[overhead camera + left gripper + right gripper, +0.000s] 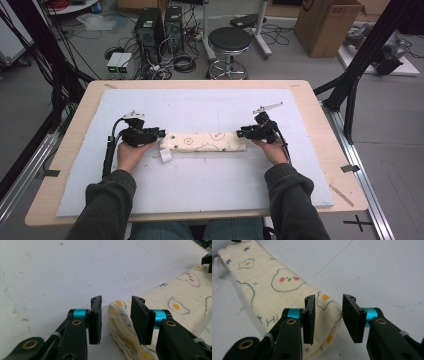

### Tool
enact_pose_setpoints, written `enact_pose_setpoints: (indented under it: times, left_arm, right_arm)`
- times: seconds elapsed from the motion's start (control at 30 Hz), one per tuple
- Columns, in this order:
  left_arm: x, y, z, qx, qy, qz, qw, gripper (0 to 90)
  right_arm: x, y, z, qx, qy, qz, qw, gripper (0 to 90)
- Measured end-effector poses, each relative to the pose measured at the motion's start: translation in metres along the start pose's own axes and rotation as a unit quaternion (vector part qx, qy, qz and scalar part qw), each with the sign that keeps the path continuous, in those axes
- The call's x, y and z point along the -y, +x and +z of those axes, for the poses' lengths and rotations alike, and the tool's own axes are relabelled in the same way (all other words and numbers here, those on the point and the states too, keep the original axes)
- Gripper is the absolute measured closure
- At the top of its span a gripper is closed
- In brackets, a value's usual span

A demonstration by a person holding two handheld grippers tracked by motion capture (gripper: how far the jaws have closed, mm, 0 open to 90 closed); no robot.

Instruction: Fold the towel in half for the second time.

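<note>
A folded cream cloth point(204, 142) printed with fried eggs and small faces lies as a long strip on the white mat point(200, 190) that covers the counter point(65, 165), stretched between the two grippers.

The left gripper point(161, 133) sits at the cloth's left end. In the left gripper view its jaws stand spread, and the layered end of the cloth point(120, 322) lies in the gap between them; whether the right-hand pad touches the fabric cannot be told, and the left-hand pad is clear of it.

The right gripper point(240, 133) sits at the cloth's right end. In the right gripper view its jaws are also spread, with the folded corner of the cloth point(287, 287) reaching into the gap, close beside the left-hand jaw and apart from the other.

A small white tag point(165, 156) sticks out from the cloth's near edge, just beside the left gripper.
</note>
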State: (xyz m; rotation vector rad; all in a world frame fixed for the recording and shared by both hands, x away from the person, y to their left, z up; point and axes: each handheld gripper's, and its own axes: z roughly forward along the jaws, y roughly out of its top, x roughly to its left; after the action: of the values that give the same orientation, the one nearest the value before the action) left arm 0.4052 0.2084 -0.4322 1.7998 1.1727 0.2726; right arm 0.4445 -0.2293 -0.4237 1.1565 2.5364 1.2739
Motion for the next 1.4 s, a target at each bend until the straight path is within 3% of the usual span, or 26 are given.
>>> enact_pose_setpoints:
  times: [0.37,0.67,0.9,1.13,1.4]
  left_arm:
    - [-0.003,-0.008,-0.01,0.012,-0.003,0.025,0.9996,53.6]
    - [-0.005,-0.012,-0.019,0.015,-0.016,0.028,0.9994,49.5]
    - [-0.005,-0.014,-0.026,0.02,-0.012,0.042,0.9988,48.8]
    - [-0.006,-0.013,-0.033,0.02,-0.02,0.038,0.9989,44.8]
    - [-0.006,-0.014,-0.039,0.022,-0.023,0.039,0.9987,33.6]
  right_arm:
    - [-0.002,0.008,-0.012,-0.007,-0.027,-0.004,0.9996,47.8]
    - [-0.003,0.013,-0.018,-0.013,-0.04,0.002,0.9991,38.8]
    - [-0.004,0.017,-0.021,-0.013,-0.045,0.004,0.9989,31.3]
    - [-0.004,0.02,-0.025,-0.006,-0.051,0.002,0.9987,25.4]
    - [-0.005,0.025,-0.03,0.008,-0.056,-0.005,0.9984,15.4]
